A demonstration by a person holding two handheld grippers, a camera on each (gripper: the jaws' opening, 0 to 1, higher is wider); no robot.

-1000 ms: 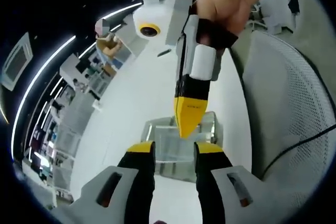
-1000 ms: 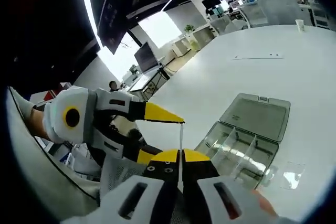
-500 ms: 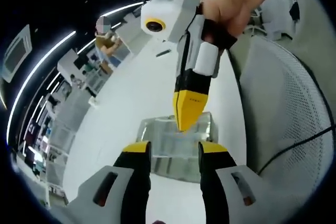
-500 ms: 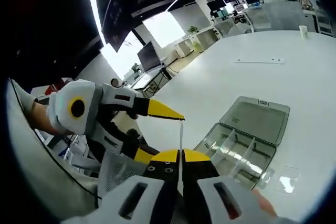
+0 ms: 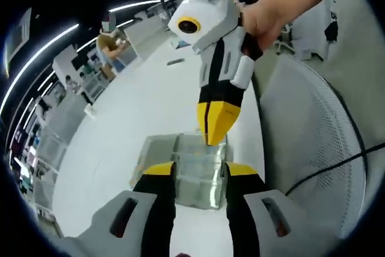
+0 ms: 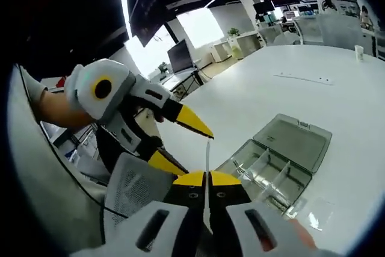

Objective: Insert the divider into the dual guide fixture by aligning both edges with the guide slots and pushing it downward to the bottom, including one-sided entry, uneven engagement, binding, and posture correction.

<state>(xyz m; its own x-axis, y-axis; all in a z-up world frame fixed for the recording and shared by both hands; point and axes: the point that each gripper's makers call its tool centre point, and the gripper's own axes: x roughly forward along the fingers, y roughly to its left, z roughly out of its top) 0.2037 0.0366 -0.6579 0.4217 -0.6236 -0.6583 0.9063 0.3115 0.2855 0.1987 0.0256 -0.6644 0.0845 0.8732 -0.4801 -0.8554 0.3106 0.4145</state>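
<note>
Left gripper view, lower centre: left gripper with its 2 yellow-tipped fingers spread wide apart, gripping nothing, framing the clear fixture box on the white desk between them. Just above the gap, right gripper pointing down from the upper centre, held by a hand at the upper right, its 2 yellow tips pressed together over the near rim of the box. Mesh chair back along the right side.

Right gripper view, upper left to centre: left gripper reaching in from the left, 1 yellow finger pointing toward the top end of the divider, the other lower down, well apart from it, jaws released. Whether the upper tip touches the divider's top end, cannot tell. Bottom centre: right gripper, fingers clenched on the thin clear divider, seen edge-on as an upright pale line rising from between the tips. Divider held in the air, apart from the fixture. Right of centre: fixture box lying open on the desk, its compartments with upright clear partitions nearer, its flat lid folded back beyond. Lower right of the box: a loose clear sheet flat on the desk.
</note>
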